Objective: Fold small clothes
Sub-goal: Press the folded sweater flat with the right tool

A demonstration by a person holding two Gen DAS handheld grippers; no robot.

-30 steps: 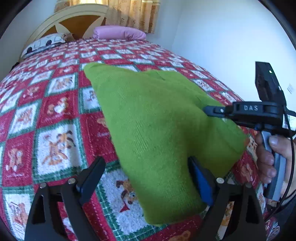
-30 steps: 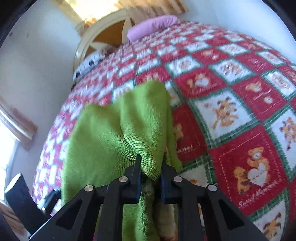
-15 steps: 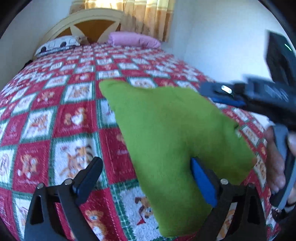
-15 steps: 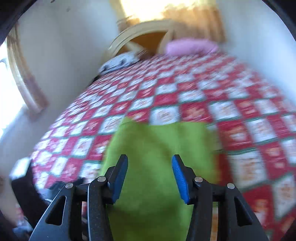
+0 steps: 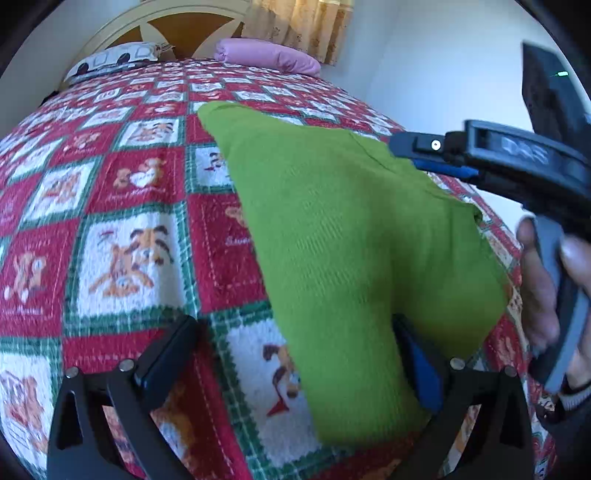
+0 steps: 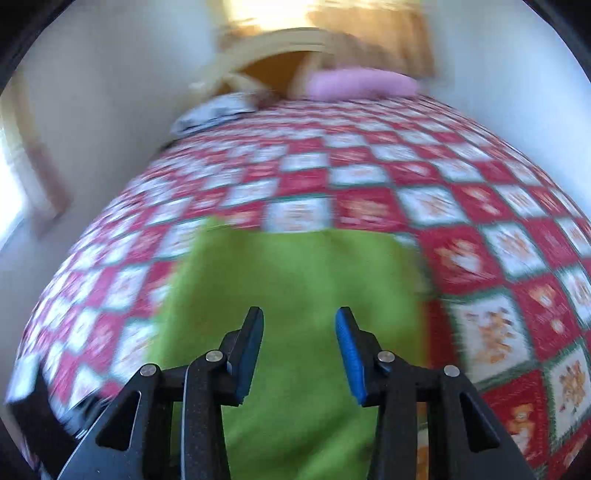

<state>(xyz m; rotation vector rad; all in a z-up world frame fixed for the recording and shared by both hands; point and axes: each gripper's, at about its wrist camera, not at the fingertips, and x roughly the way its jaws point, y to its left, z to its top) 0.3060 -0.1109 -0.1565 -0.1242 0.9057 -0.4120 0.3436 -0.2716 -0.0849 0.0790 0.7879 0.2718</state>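
Note:
A green knitted garment (image 5: 343,236) lies folded flat on the red, white and green patchwork quilt (image 5: 122,192). It also shows in the blurred right wrist view (image 6: 295,295). My left gripper (image 5: 291,354) is open, its fingers wide apart at the garment's near edge; the right finger is partly under the cloth edge. My right gripper (image 6: 300,347) is open and empty above the garment's near part. It also shows from the side in the left wrist view (image 5: 443,155), over the garment's right edge, held by a hand.
A pink pillow (image 5: 266,59) and a patterned pillow (image 5: 110,62) lie at the cream and wood headboard (image 5: 177,22). White walls stand on both sides of the bed. The bed's near edge is just below the grippers.
My right gripper let go of the green garment and opened, then lifted and swung back over it. The garment dropped flat. My left gripper stayed open and rose slightly.

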